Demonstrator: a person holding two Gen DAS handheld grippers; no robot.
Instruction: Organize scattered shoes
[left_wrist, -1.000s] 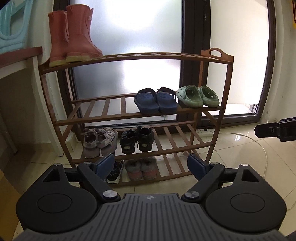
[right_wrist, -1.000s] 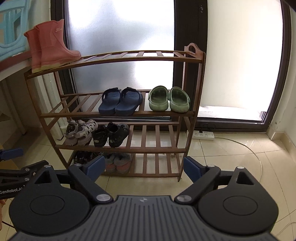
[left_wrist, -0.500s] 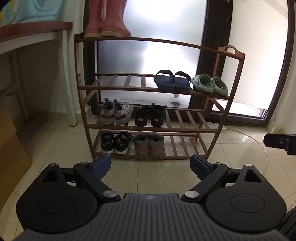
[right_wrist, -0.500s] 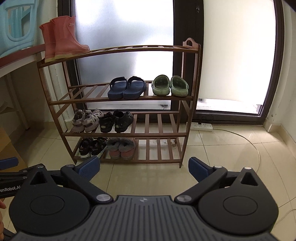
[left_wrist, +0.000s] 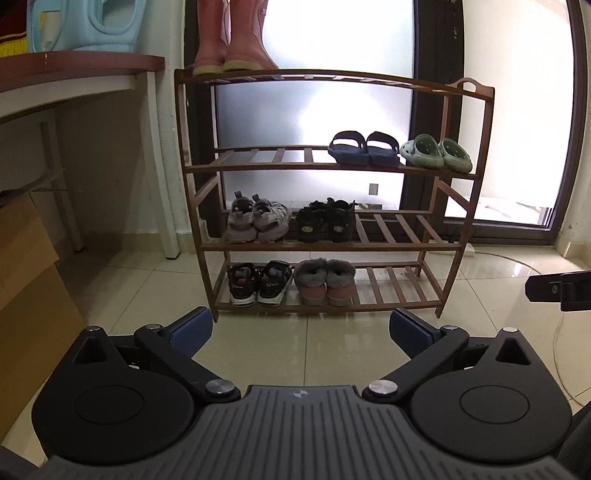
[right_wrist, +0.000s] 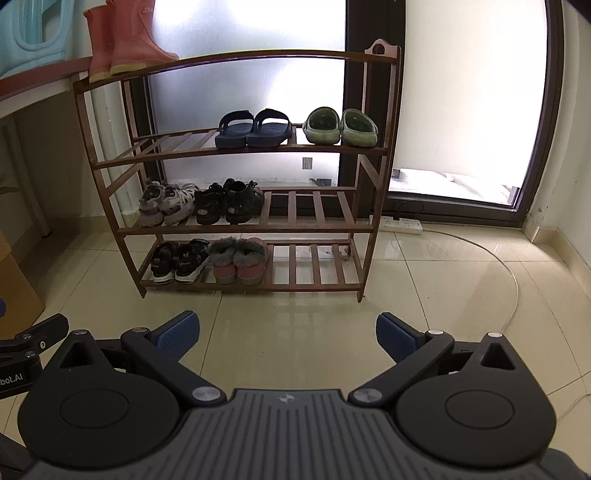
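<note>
A brown slatted shoe rack stands on the tile floor before a glass door. Pink boots sit on top. Navy slippers and green clogs share the upper shelf. Grey sneakers and black shoes fill the middle shelf. Black sandals and pink fur-lined slippers rest on the bottom one. My left gripper hovers over bare floor short of the rack, its jaws opening with nothing between them. My right gripper is open and empty, also short of the rack.
A white table with a brown top carries a light blue plastic stool at the left. A cardboard box sits under it. A power strip and white cable lie right of the rack.
Both grippers have pulled back from the rack and sunk lower, so more floor shows in front of it. The left jaws spread a little wider.
</note>
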